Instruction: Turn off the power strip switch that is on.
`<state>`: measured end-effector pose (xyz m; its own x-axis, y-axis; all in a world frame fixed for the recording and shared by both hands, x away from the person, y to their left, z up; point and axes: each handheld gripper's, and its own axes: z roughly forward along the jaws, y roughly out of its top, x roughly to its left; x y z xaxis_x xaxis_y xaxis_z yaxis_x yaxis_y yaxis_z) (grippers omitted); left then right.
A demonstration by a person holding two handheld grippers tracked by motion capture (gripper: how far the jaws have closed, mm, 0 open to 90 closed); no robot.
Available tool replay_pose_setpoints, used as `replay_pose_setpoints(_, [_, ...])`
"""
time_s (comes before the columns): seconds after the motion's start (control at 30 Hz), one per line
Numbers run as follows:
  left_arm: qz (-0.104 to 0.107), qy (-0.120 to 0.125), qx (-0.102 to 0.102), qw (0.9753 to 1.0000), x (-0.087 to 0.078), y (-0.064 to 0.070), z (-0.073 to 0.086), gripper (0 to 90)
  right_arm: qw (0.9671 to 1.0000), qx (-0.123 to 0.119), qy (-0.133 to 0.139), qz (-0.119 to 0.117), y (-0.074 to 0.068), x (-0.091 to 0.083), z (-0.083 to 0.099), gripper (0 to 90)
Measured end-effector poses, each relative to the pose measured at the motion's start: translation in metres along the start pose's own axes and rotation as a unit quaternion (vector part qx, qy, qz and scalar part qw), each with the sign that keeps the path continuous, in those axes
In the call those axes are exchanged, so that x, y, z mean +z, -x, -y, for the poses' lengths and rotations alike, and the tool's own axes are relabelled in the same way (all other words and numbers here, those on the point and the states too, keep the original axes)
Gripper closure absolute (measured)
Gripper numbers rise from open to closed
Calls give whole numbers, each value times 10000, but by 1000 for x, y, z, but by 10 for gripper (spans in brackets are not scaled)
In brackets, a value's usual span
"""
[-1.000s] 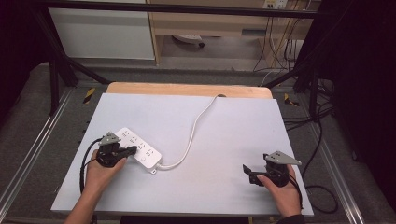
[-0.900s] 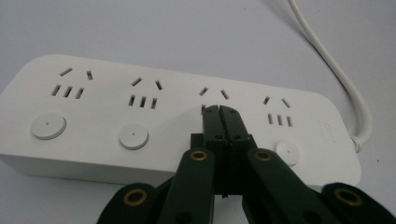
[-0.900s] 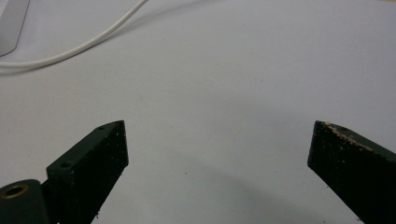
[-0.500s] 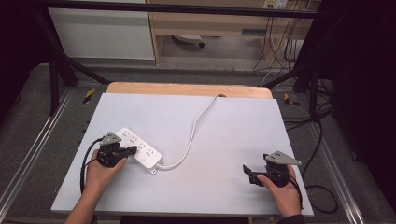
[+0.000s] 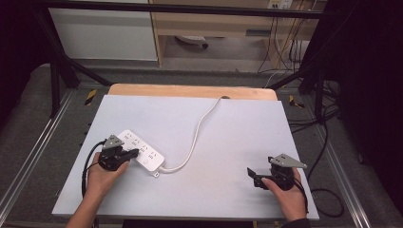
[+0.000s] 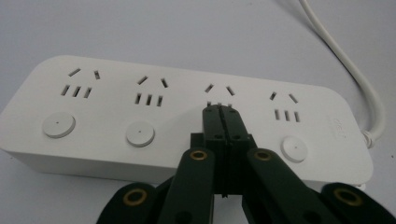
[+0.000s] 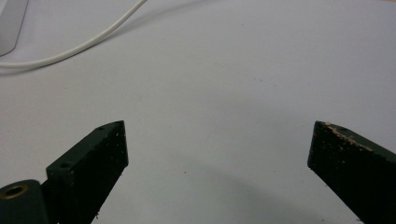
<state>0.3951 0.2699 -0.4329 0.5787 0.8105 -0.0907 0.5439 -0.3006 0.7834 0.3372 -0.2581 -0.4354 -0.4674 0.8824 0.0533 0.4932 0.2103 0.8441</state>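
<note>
My left gripper, fingers pressed together, rests its tip on the stiff, light, slippery power strip, best pinched across its narrow sides; my right gripper's fingers stand spread over the desk.

white four-outlet power strip flat on table

The black two-jaw left gripper is held in the person's left hand at the near left of the high view, with the forearm entering from the bottom edge. Its jaws are pressed together, nothing being held between them, as is seen in the left gripper view. The black two-jaw right gripper is held in the right hand at the near right, its jaws spread wide apart.
</note>
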Motion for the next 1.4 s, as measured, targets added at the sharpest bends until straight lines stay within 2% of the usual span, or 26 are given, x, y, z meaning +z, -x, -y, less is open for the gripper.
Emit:
replay_pose_setpoints(0.2, [29,-40,-45,10000,0,-1,-2,900,10000,8,-15,-6,0,1,0,58])
replay_pose_setpoints(0.3, [-27,-61,-9,10000,0,1,-2,900,10000,-15,-6,-13,0,1,0,58])
replay_pose_setpoints(0.67, [110,19,-244,9996,0,-3,-1,900,10000,-2,-11,-27,0,1,0,58])
replay_pose_setpoints(0.77, [77,12,-183,9998,0,-3,-1,900,10000,3,-15,-27,-1,1,0,58])
replay_pose_setpoints(0.8, [78,105,-184,9997,-1,-3,-1,900,10000,0,-14,-28,0,1,0,58])
replay_pose_setpoints(0.83, [52,47,-209,9998,-2,-3,-2,900,10000,-7,-11,-24,0,1,0,58])
replay_pose_setpoints(0.97, [39,113,-264,9996,-2,-5,-1,900,10000,18,-21,-32,-1,1,0,58])
replay_pose_setpoints(1.03, [-39,126,-140,9998,-3,-3,-1,900,10000,10,-14,-31,0,1,0,58])
replay_pose_setpoints(1.17, [-51,252,-87,9996,-3,-1,-2,900,10000,-20,3,-19,0,1,0,58])
replay_pose_setpoints(1.4, [15,488,-184,9986,-8,-2,-4,900,10000,-10,-5,-33,-1,2,0,57])
